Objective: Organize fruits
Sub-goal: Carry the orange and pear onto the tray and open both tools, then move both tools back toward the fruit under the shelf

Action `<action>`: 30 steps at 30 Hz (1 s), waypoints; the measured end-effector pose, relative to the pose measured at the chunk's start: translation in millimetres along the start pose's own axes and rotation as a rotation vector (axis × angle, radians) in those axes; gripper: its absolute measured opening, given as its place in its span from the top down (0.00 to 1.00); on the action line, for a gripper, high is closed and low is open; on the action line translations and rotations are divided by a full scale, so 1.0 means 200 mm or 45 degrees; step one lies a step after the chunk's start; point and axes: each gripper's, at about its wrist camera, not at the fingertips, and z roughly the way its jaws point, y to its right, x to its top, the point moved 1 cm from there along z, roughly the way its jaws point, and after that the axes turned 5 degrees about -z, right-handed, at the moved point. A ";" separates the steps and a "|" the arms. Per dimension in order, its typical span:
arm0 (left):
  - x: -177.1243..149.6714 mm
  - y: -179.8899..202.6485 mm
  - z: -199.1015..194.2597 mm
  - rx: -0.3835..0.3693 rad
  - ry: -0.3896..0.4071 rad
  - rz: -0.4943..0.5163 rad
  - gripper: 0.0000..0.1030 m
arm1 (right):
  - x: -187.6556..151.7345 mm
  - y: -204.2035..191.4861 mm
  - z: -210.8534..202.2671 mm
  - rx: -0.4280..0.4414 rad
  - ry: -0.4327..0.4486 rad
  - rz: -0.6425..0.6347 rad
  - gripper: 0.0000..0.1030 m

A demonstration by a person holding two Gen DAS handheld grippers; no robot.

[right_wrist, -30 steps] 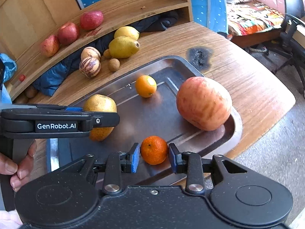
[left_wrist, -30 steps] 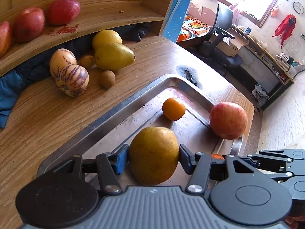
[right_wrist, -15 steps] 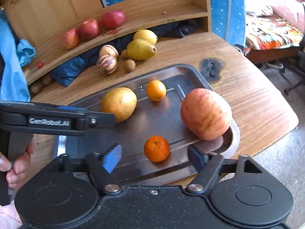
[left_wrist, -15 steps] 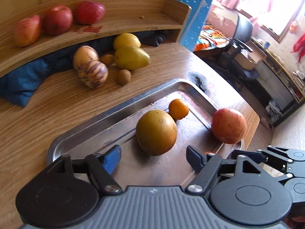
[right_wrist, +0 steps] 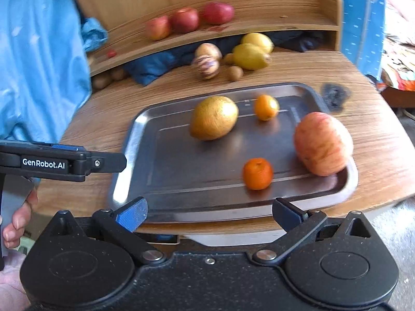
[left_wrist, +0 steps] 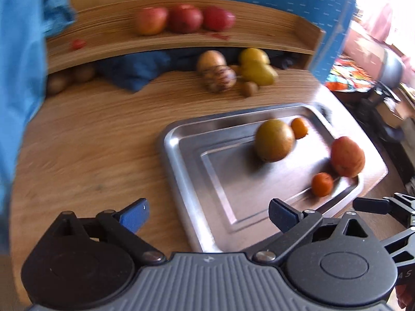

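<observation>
Left gripper (left_wrist: 208, 213) empty, fingers (left_wrist: 135, 213) spread wide, hovering above the near-left corner of the rectangular stainless-steel tray (left_wrist: 181, 171), one blue pad over the bare wooden desk (left_wrist: 85, 150), the other over the tray's near rim. Right gripper (right_wrist: 208, 213) likewise empty, fingers (right_wrist: 132, 213) wide apart, held off the desk's near edge, just short of the tray (right_wrist: 124, 178).

Four fruits lying loose inside the tray, none touched by a gripper: a large golden-brown pear (right_wrist: 214, 121) toward the far left, a small orange mandarin (right_wrist: 265, 107) just beside it at the far side, a second, deeper-orange mandarin (right_wrist: 257, 173) near the front, and a big red-and-yellow striped apple (right_wrist: 323, 146) leaning against the right rim.

Beyond the tray, on the desk: two yellow pear-shaped fruits (right_wrist: 253, 51), two pale purple-striped melons (right_wrist: 206, 62) and a small brown kiwi (right_wrist: 234, 73), clustered close together before a crumpled dark-blue cloth (right_wrist: 153, 67). Up on the curved wooden shelf (right_wrist: 285, 23): three red apples (right_wrist: 186, 20) in a row. Blue sleeve (right_wrist: 39, 64) filling the left side; bare hand (right_wrist: 18, 223) wrapped around the left gripper's handle. Both views blurred.
</observation>
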 end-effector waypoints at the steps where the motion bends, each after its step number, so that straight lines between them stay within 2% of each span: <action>1: -0.01 -0.02 -0.02 0.027 -0.003 -0.014 0.02 | 0.00 -0.02 0.00 0.021 0.000 -0.014 0.01; 4: -0.06 -0.09 -0.07 0.129 -0.017 -0.065 0.02 | -0.03 -0.09 0.00 0.098 0.003 -0.060 0.01; 9: -0.11 -0.17 -0.14 0.211 -0.020 -0.153 0.01 | -0.05 -0.17 -0.02 0.173 0.025 -0.125 0.01; 15: -0.12 -0.25 -0.21 0.282 -0.001 -0.246 0.01 | -0.05 -0.16 -0.07 0.176 0.093 -0.119 0.01; 20: -0.12 -0.27 -0.27 0.317 0.032 -0.222 0.01 | -0.01 -0.15 -0.07 0.168 0.142 -0.074 0.01; 24: -0.12 -0.30 -0.32 0.323 0.072 -0.213 0.01 | 0.05 -0.20 -0.07 0.150 0.215 -0.110 0.01; 30: -0.08 -0.40 -0.30 0.331 0.064 -0.288 0.01 | 0.10 -0.26 -0.03 0.143 0.233 -0.174 0.01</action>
